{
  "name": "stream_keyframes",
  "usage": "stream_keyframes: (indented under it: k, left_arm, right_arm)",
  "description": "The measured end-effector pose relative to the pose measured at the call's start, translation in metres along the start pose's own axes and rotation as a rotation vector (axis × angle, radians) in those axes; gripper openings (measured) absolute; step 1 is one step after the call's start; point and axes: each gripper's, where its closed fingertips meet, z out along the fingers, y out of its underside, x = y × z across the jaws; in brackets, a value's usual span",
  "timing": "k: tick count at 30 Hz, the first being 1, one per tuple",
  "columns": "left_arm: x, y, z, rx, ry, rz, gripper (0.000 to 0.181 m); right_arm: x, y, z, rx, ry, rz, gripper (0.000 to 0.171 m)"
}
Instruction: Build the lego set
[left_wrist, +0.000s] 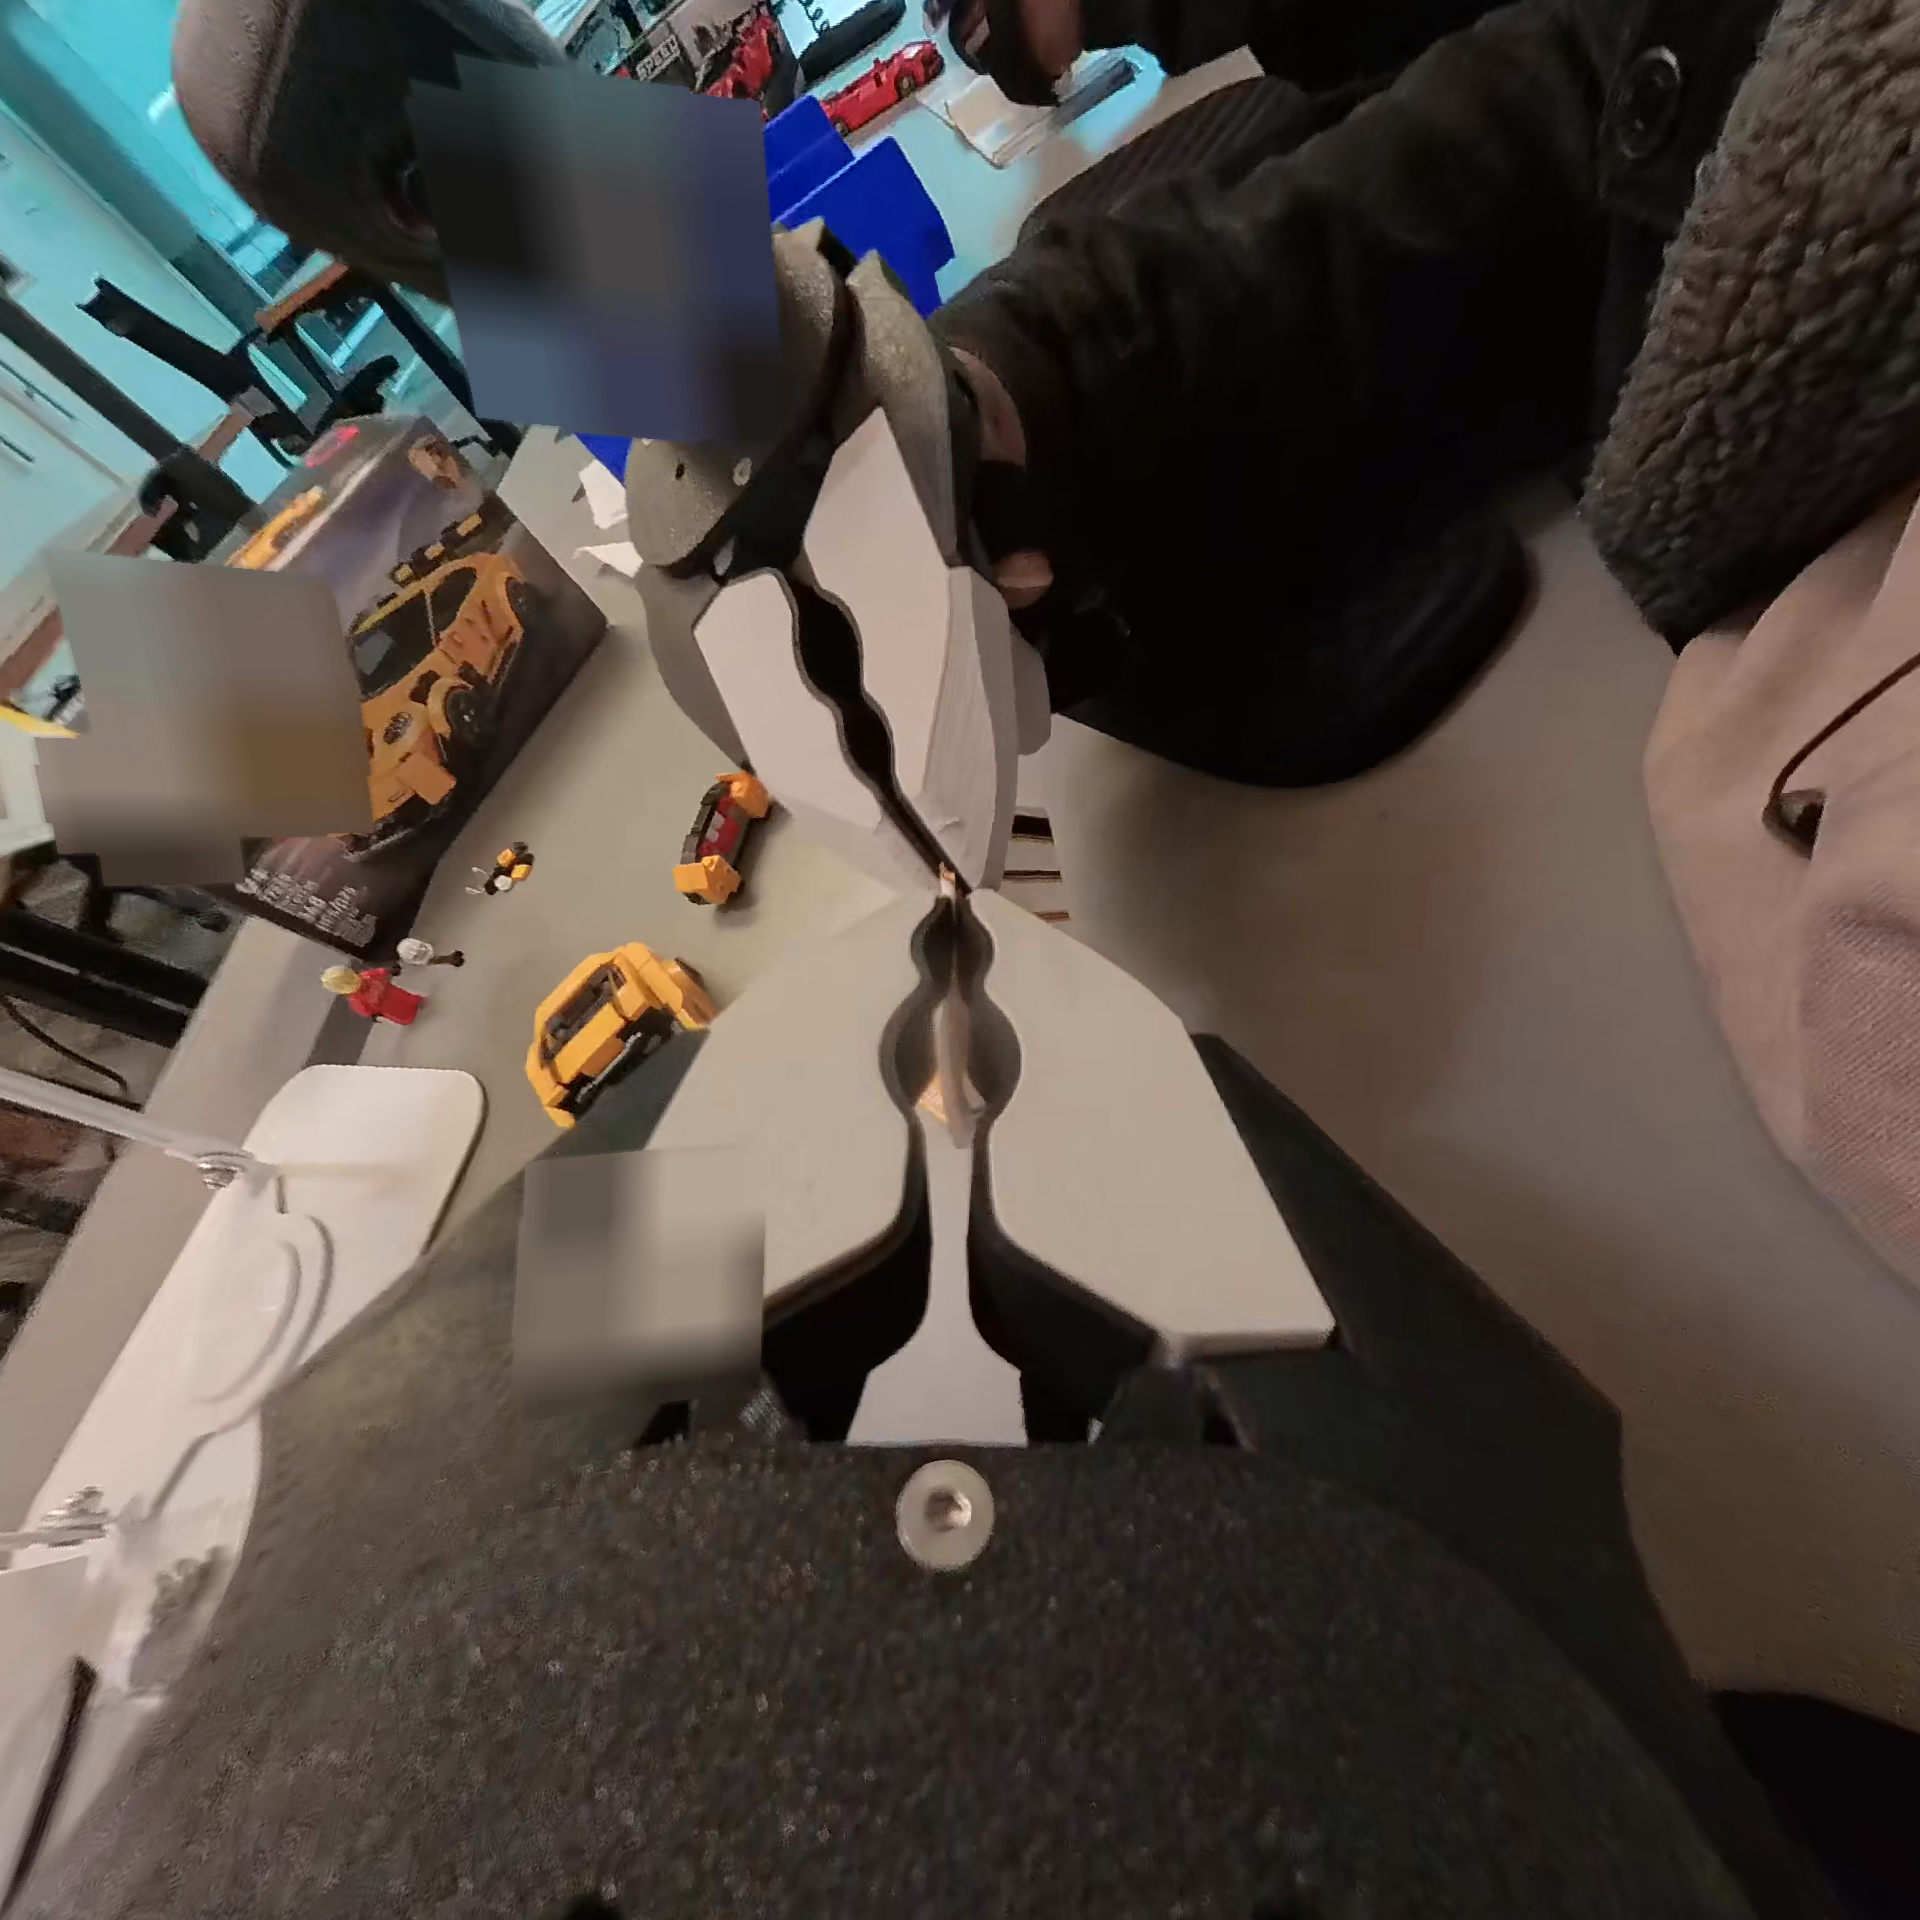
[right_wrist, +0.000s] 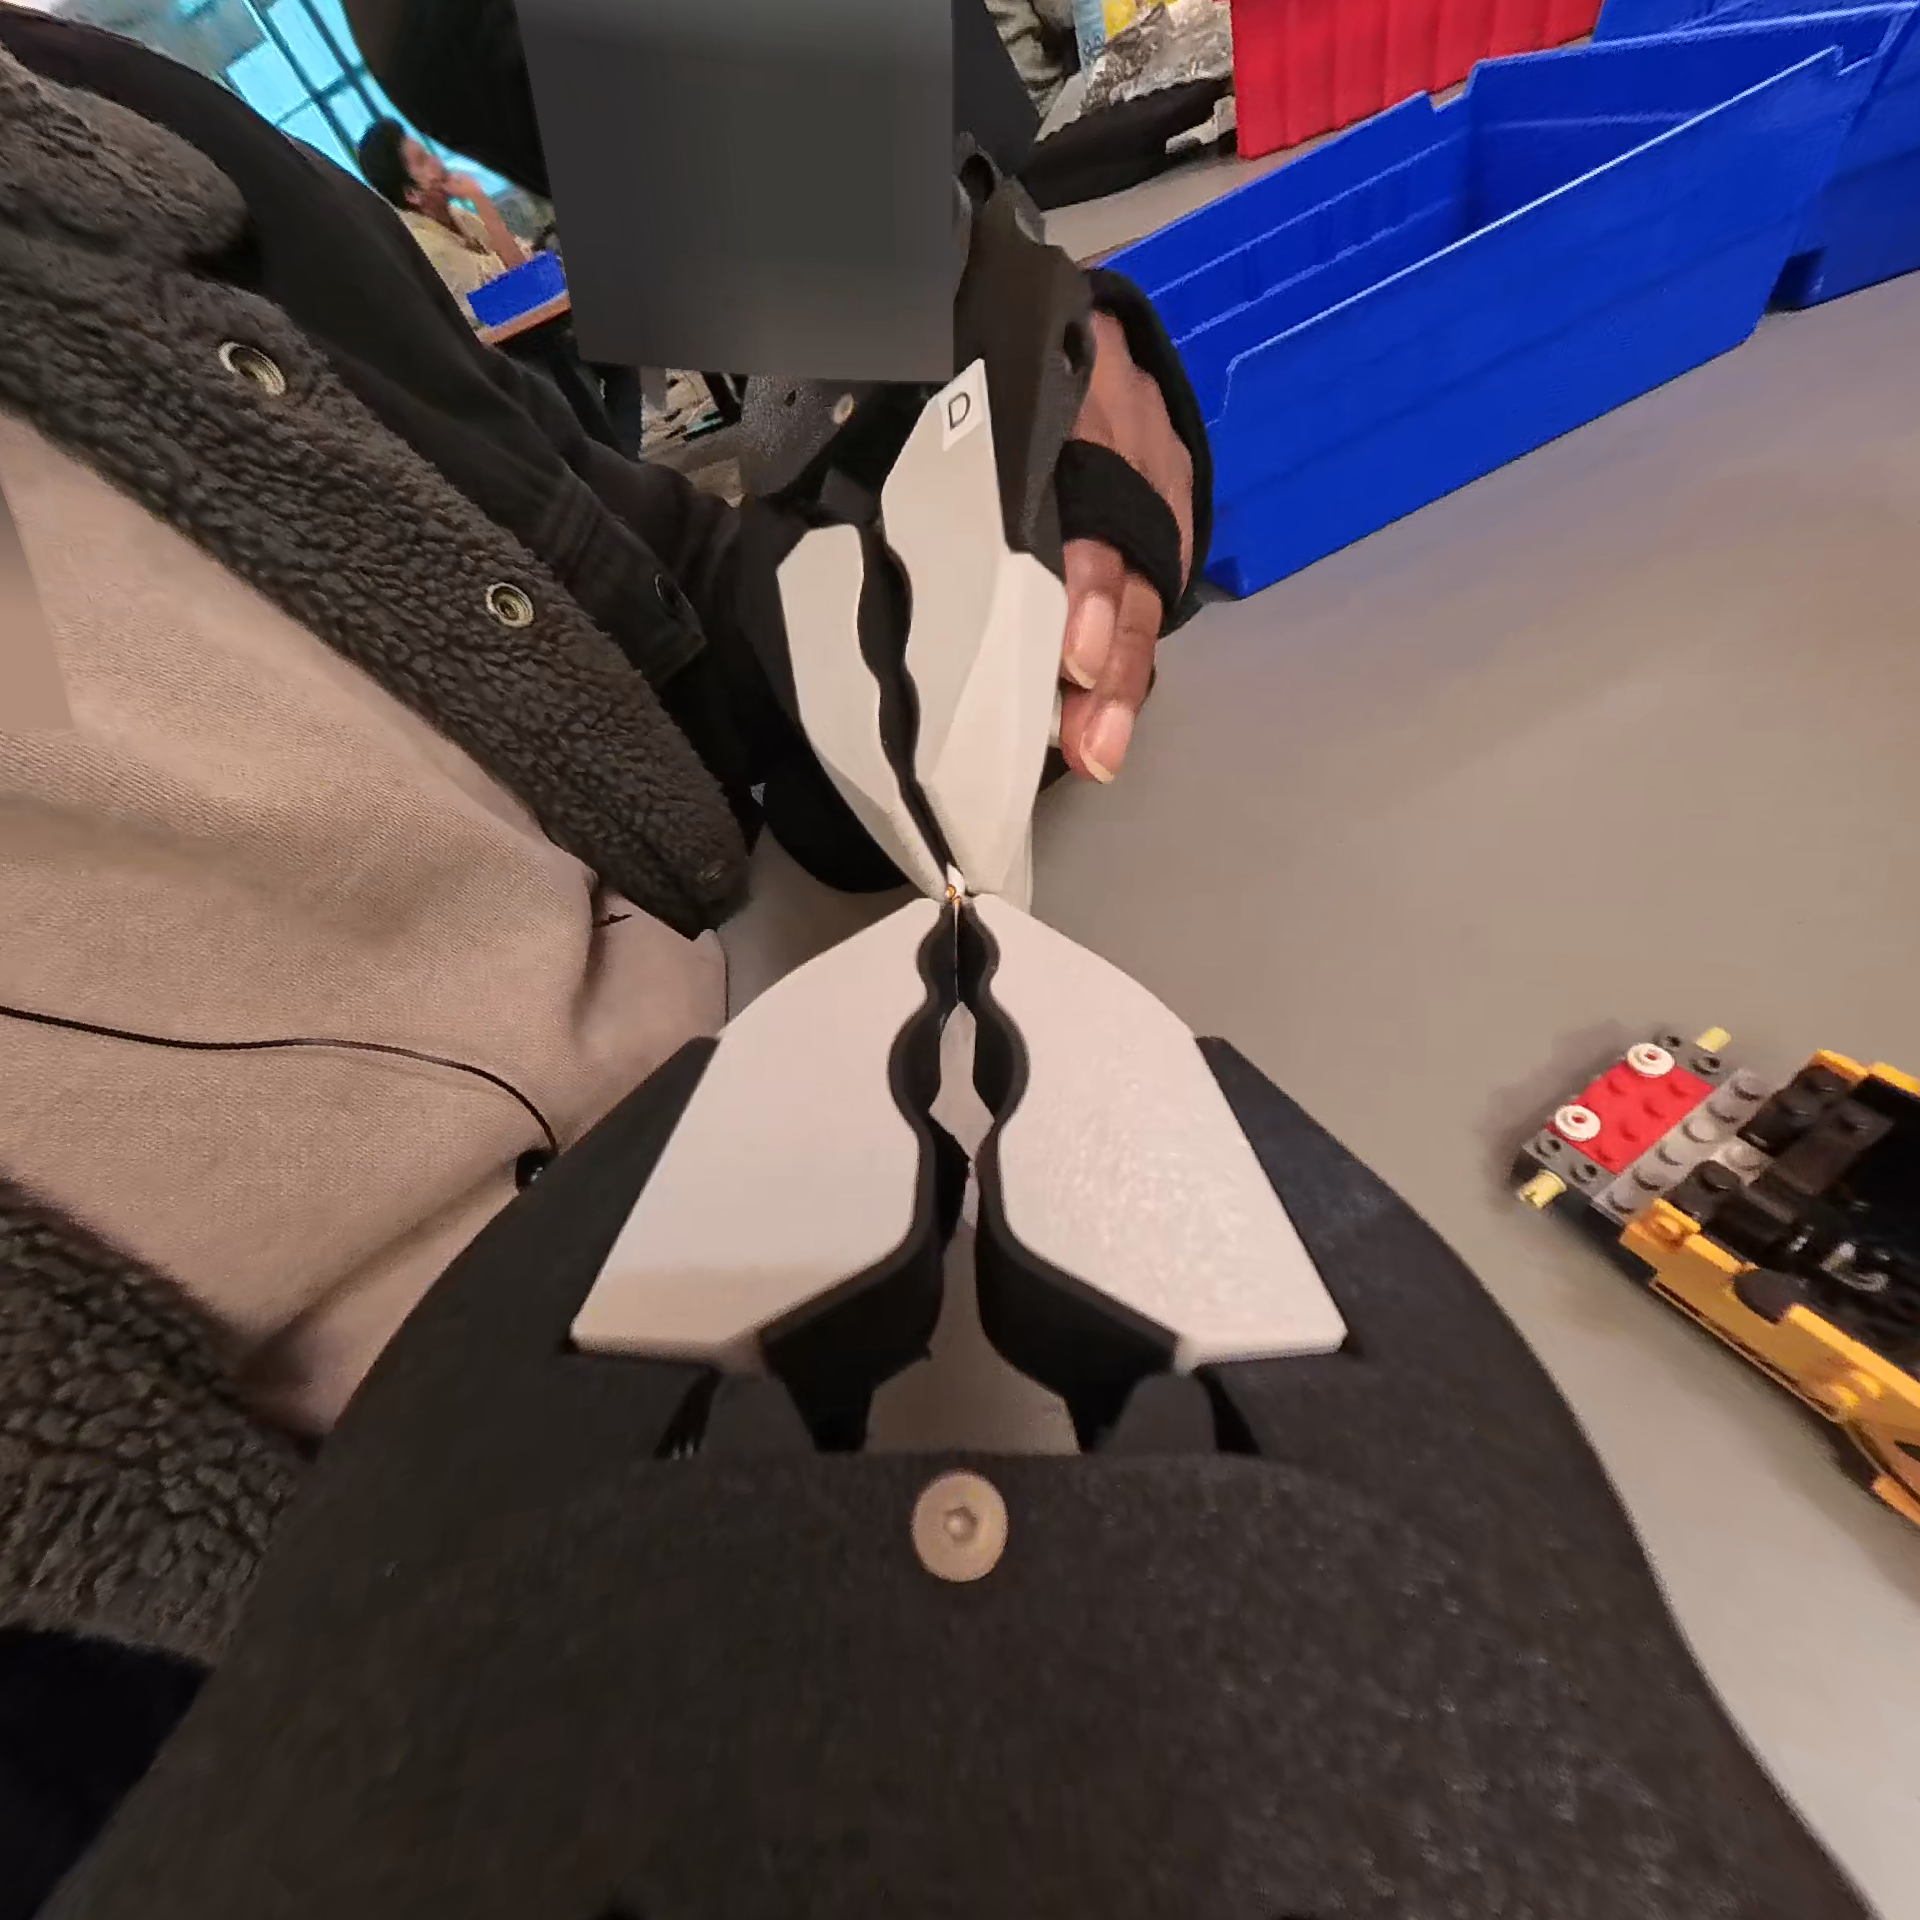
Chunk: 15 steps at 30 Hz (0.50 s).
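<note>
Both grippers meet tip to tip above the grey tabletop (right_wrist: 1455, 790), just in front of the person's beige top. Left gripper (left_wrist: 951, 914): jaws closed on a thin pale sheet piece (left_wrist: 958, 1070), probably a sticker or sticker backing, running down the gap between them. Right gripper (right_wrist: 954, 914): jaws closed too, pinching something tiny with an orange edge at the very tips; too small to tell whether it's the same piece.

Judged step: peeling or handing over a sticker for the build. To do it well: keep both tips aligned, pull slowly along the sheet, don't twist, don't loosen one side before the other has firm hold.

Yellow-and-black lego car chassis with red plates (right_wrist: 1766, 1226) lies on the tabletop right of the right gripper, well apart. Built yellow lego car (left_wrist: 613, 1023) and small orange-red lego subassembly (left_wrist: 722, 836) lie left of the left gripper, near the lego box with a yellow car picture (left_wrist: 447, 665).
</note>
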Motion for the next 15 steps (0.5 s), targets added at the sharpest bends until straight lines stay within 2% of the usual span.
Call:
stream_keyframes:
  k: [3,7,12,15]
  left_arm:
    - [-0.003,0.0,-0.001,0.016,0.026,-0.101,0.0]
    - [-0.011,0.003,-0.003,0.031,0.045,-0.255,0.001]
    - [-0.015,0.003,-0.004,0.068,0.1,-0.424,0.001]
    - [-0.015,0.003,-0.005,0.083,0.128,-0.48,0.001]
  right_arm:
    - [0.002,-0.003,-0.001,0.002,0.071,-0.092,0.001]
    - [0.004,-0.014,-0.006,-0.002,0.234,-0.303,0.014]
    - [0.016,-0.011,-0.004,-0.137,0.465,-0.58,0.014]
    - [0.019,-0.009,-0.002,-0.163,0.503,-0.632,0.006]
